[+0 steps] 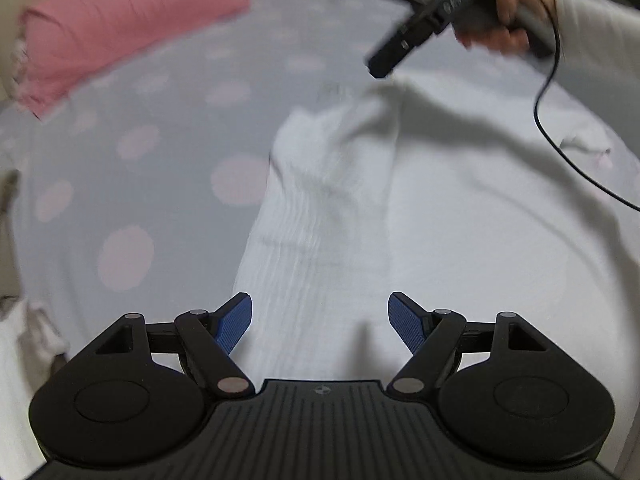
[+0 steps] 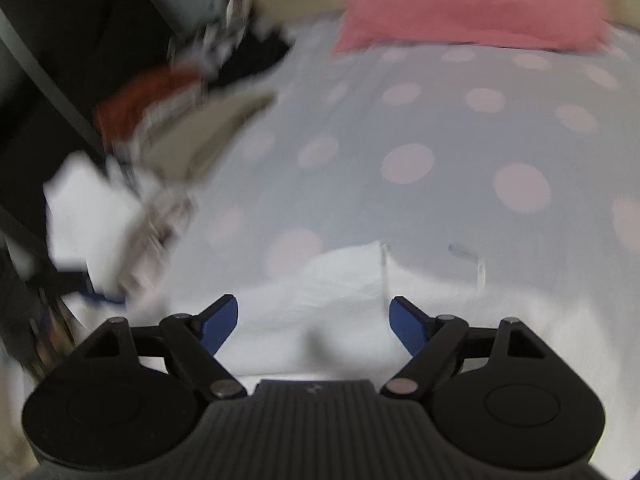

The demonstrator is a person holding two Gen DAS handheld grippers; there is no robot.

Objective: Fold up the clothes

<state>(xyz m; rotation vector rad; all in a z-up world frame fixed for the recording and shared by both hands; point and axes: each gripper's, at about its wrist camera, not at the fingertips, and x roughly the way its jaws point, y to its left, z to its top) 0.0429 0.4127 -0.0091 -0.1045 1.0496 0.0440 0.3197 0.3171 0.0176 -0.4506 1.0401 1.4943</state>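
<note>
A white garment (image 1: 332,208) lies spread on the bed, one part folded into a long ribbed strip down the middle. My left gripper (image 1: 320,312) hovers over its near end, open, nothing between the blue pads (image 1: 236,322). In the left wrist view the right gripper (image 1: 380,68) is held by a hand (image 1: 500,16) above the garment's far end; its jaws are blurred there. The right wrist view shows my right gripper (image 2: 313,314) open over the white garment (image 2: 340,280), with the fabric's edge just ahead of the fingertips.
The bed sheet (image 1: 160,120) is pale blue with pink dots. A pink pillow (image 1: 120,28) lies at the head. A blurred pile of clothes (image 2: 168,128) sits off the bed's left side in the right wrist view. A black cable (image 1: 560,144) hangs from the right gripper.
</note>
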